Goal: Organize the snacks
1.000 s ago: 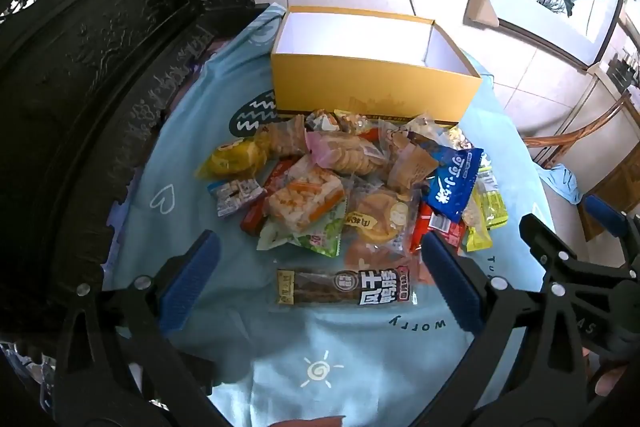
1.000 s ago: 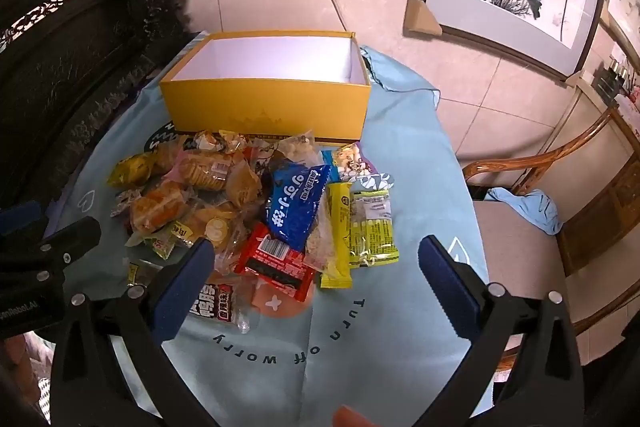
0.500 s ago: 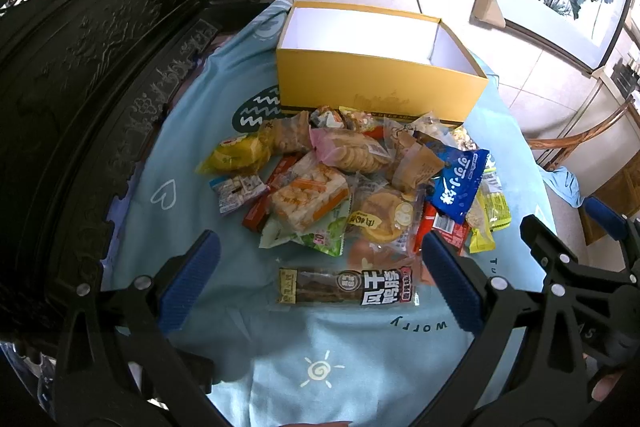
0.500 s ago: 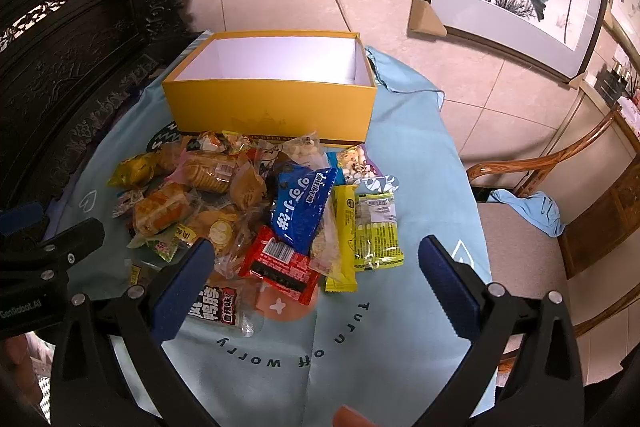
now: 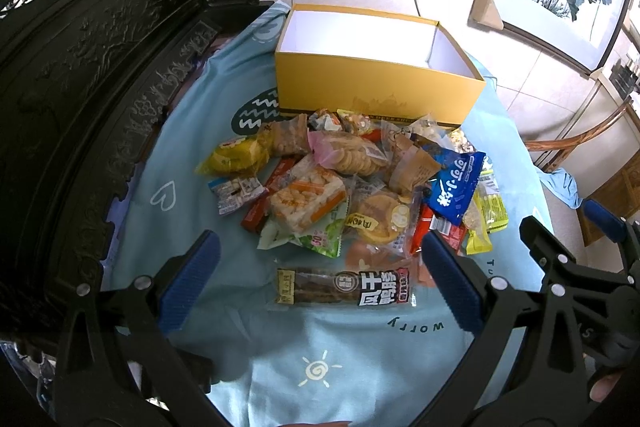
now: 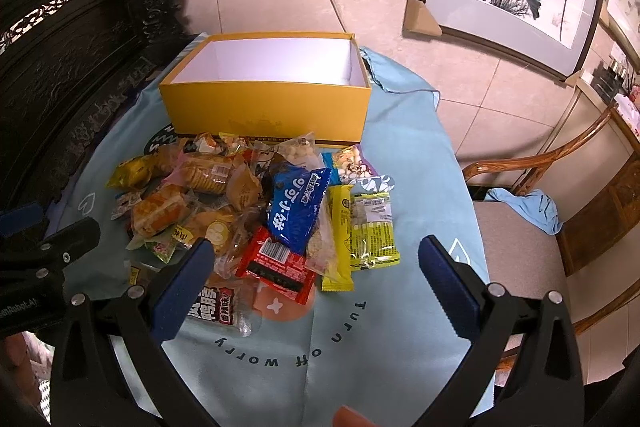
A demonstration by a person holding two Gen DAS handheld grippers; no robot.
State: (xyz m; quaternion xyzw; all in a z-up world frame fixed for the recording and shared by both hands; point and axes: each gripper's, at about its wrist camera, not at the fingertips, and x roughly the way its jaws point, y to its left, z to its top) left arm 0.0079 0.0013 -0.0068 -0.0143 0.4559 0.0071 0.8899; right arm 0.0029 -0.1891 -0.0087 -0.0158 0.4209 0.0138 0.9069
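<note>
— On the light blue tablecloth, what is lying?
— Snack packets are lying heaped just in front of an open yellow box.
— And the grippers?
— The left gripper and the right gripper are both hovering above the near packets, spread wide, gripping nothing.

Glossy plastic snack wrappers lie beside a matt cardboard box on a smooth cloth; dark carved wood stands behind.

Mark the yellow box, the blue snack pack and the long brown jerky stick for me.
yellow box (image 6: 264, 107), right wrist view, front wall.
blue snack pack (image 6: 298, 205), right wrist view, printed face.
jerky stick (image 5: 344, 287), left wrist view, wrapper middle.
</note>
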